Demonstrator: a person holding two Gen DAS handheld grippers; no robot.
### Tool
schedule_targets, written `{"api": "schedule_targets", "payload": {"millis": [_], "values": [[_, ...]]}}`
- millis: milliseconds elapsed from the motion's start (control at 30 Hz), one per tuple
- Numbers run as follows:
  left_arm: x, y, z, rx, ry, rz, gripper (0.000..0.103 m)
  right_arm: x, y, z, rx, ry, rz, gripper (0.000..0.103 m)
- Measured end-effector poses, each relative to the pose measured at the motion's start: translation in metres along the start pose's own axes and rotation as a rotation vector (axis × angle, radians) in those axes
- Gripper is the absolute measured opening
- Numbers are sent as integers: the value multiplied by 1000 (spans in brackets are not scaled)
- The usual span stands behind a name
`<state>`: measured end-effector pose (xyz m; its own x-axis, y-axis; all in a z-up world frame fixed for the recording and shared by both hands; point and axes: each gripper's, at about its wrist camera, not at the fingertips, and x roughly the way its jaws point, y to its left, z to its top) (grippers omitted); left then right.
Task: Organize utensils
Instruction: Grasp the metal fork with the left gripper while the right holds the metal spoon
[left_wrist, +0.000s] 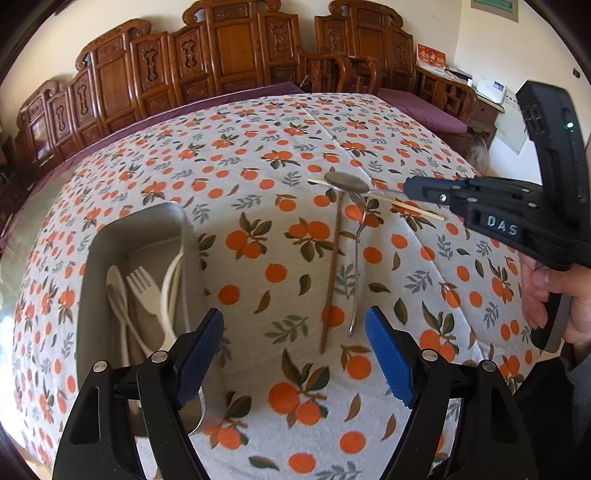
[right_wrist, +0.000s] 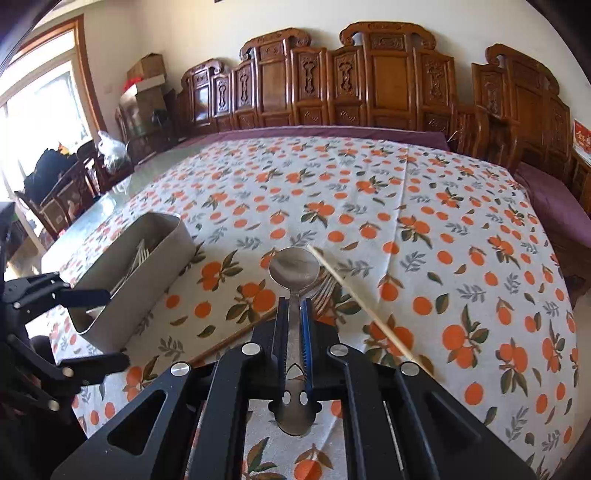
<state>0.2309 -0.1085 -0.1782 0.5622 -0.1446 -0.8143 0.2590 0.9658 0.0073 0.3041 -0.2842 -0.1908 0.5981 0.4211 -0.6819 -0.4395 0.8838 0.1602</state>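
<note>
Since we are judging from what lies in view, we set it out line by line.

Metal spoon (right_wrist: 294, 271): pinched by its handle between our right gripper (right_wrist: 294, 312) fingers, bowl forward, held over the counter (right_wrist: 461, 229) above the other loose utensils.

Right gripper: fingers pressed onto the spoon handle; from the left wrist view it reaches in from the right, well apart from the bin.

Left gripper (left_wrist: 295, 354): fingers spread, nothing between them, hovering just beside the near end of the bin.

Grey bin (left_wrist: 92, 258): stands on the counter to the left; already holds a white plastic fork (left_wrist: 142, 286), a white plastic spoon (left_wrist: 116, 286) and another pale utensil we cannot name.

Left on the counter: a metal fork (left_wrist: 356, 258), a dark wooden chopstick (left_wrist: 332, 266) and a pale chopstick (left_wrist: 413, 208), lying close together and partly crossing.

Progress: we judge the sorting partly done; the plastic pieces are in, the spoon is in hand but not yet over the bin, and three loose pieces remain.

Writing: white letters "DAS" on the body of the right gripper in the left wrist view; a red card (left_wrist: 430, 59) with gold characters stands on the far furniture, too small for us to read.
</note>
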Motion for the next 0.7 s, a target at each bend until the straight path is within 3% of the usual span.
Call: {"api": "schedule_targets", "payload": {"millis": [200, 300, 467, 700], "values": [[17, -14, 17, 21, 8, -27, 71, -5, -21, -1, 43, -8, -27, 8], [29, -25, 25, 50, 17, -30, 60, -4, -29, -2, 61, -6, -38, 8], [55, -41, 37, 84, 59, -51, 33, -4, -41, -5, 92, -10, -45, 8], [86, -55, 44, 93, 102, -65, 19, -2, -52, -8, 122, -2, -45, 8]]}}
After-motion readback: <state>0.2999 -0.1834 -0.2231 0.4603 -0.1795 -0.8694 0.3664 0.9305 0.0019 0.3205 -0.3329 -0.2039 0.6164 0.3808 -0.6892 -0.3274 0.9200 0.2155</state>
